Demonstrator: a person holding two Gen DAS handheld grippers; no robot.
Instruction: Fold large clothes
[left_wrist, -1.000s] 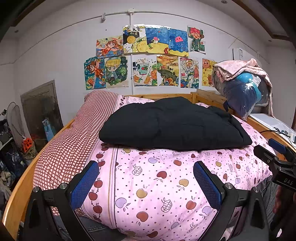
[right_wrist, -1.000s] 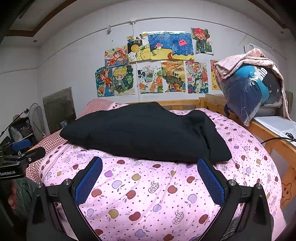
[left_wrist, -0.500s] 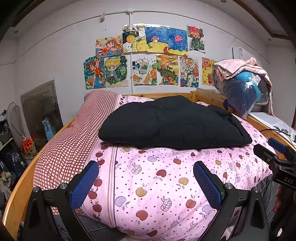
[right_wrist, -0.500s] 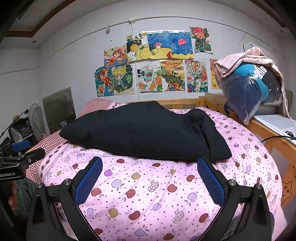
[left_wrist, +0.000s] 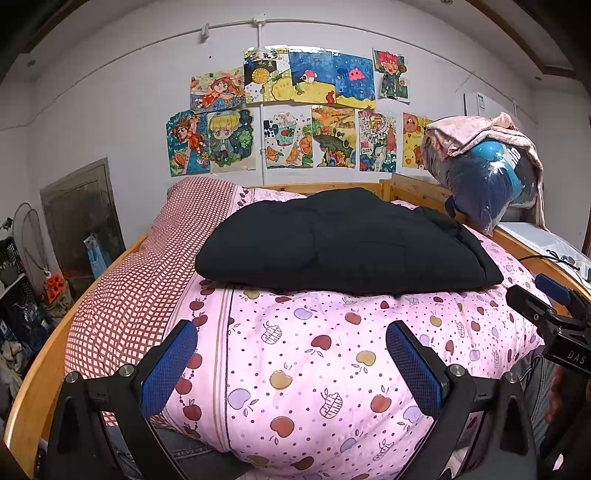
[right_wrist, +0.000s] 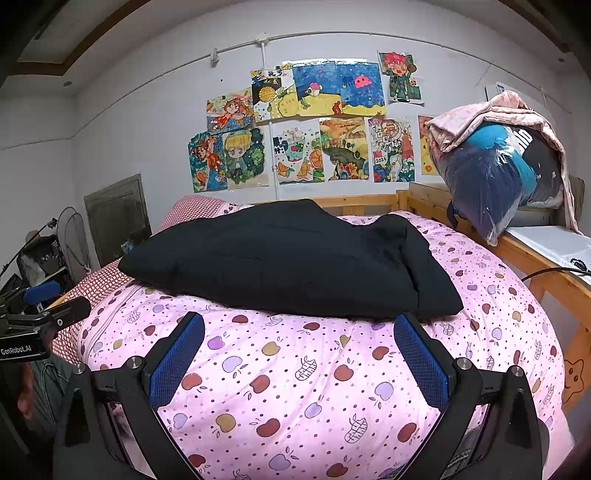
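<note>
Both grippers (left_wrist: 291, 354) (right_wrist: 299, 350) hover spread, empty, short of the folded coat's (left_wrist: 343, 240) near edge; quilt (left_wrist: 314, 369) open between; seemingly unchanged.

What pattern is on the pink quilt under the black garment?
Small apples and dots on the pink quilt, clearest in the right wrist view.

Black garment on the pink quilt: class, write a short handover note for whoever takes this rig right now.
Left gripper: open, empty, hovering over the pink quilt.
Right gripper: open, empty, close to the near edge of the black garment.
The garment lies on the quilt in a compact, layered bundle.
Done: it looks folded.
Left: judge whether another fold or tidying is needed; neither gripper touches it.
</note>
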